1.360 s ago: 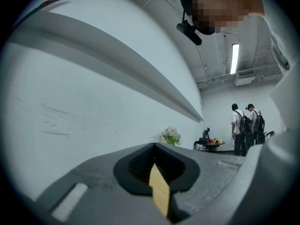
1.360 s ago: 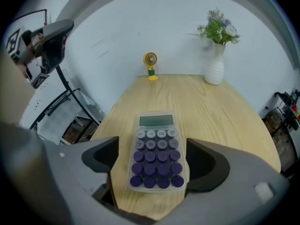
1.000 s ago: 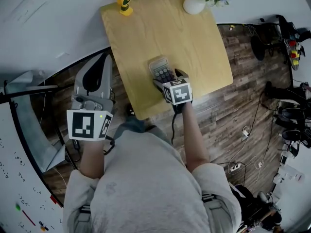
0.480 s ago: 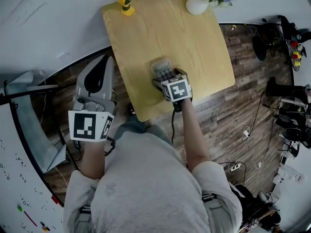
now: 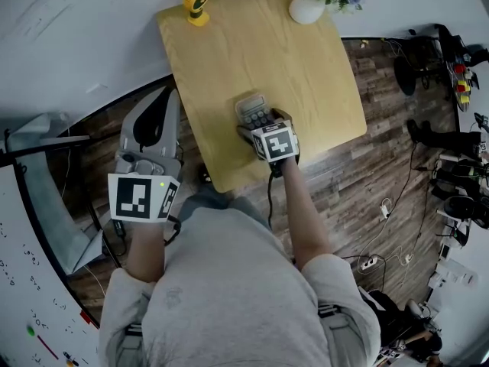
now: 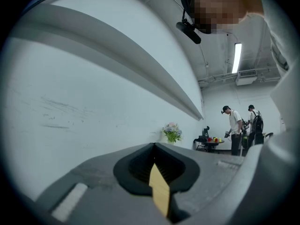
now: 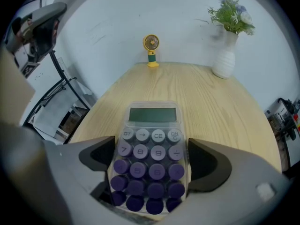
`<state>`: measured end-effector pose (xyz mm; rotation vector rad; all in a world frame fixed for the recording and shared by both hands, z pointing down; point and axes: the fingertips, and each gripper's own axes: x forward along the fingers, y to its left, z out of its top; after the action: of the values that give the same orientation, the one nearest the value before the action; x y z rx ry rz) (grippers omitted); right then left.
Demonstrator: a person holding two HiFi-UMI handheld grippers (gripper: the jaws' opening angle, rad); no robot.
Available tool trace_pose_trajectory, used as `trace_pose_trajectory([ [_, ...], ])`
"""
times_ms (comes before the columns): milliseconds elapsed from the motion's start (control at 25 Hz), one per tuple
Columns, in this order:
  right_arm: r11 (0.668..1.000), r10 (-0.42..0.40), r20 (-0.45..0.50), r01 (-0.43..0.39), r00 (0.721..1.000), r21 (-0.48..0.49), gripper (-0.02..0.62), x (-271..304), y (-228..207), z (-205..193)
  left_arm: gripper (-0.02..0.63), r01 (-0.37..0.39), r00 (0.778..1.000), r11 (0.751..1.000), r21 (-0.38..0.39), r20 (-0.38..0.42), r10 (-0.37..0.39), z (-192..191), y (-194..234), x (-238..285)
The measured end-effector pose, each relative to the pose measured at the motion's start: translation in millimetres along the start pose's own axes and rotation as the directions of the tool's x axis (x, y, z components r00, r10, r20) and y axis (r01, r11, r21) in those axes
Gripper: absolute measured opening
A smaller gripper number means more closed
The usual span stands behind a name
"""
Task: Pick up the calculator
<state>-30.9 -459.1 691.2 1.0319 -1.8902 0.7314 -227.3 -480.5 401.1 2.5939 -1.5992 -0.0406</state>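
Observation:
A clear calculator [image 5: 250, 110] with purple and grey round keys lies flat near the front edge of the wooden table [image 5: 229, 44]. My right gripper [image 5: 265, 125] tilts down over its near half. In the right gripper view the calculator [image 7: 151, 125] lies between the wide-spread jaws of that gripper [image 7: 152, 157], with one dark pad [image 7: 101, 154] close beside each long edge. It still rests on the table. My left gripper [image 5: 162, 102] hangs level off the table's left side, over the floor, with its jaws together and nothing in them; in its own view it [image 6: 157, 163] faces a white wall.
A small yellow fan [image 5: 197, 2] stands at the table's far left corner and a white vase of flowers [image 5: 307, 8] at the far right. Wooden floor with cables surrounds the table. Two people [image 6: 239, 128] stand far off by another table.

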Motion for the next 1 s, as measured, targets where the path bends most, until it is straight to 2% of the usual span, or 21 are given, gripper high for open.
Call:
trace_pose_trajectory([
  [200, 1.000, -0.017, 0.046, 0.017, 0.999, 0.003, 0.489, -4, -1, 2, 0.005, 0.006, 1.000, 1.000, 0.006, 0.003, -0.006, 2, -2, -1],
  [360, 0.999, -0.005, 0.157, -0.003, 0.988, 0.054, 0.489, -16, 5, 16, 0.005, 0.007, 1.000, 1.000, 0.007, 0.004, -0.007, 2, -3, -2],
  [520, 0.996, -0.008, 0.270, -0.016, 0.963, 0.085, 0.489, -36, 10, 37, 0.005, 0.019, 1.000, 1.000, 0.010, 0.008, -0.020, 3, -8, -3],
  [720, 0.993, -0.008, 0.404, -0.039, 0.915, 0.109, 0.489, -73, 12, 63, 0.005, 0.035, 0.999, 0.999, 0.020, 0.021, -0.036, 11, -21, -5],
  [1000, 0.997, -0.056, 0.575, 0.010, 0.816, 0.082, 0.491, -139, 10, 96, 0.005, 0.059, 0.996, 0.997, 0.039, 0.064, -0.062, 32, -44, -8],
])
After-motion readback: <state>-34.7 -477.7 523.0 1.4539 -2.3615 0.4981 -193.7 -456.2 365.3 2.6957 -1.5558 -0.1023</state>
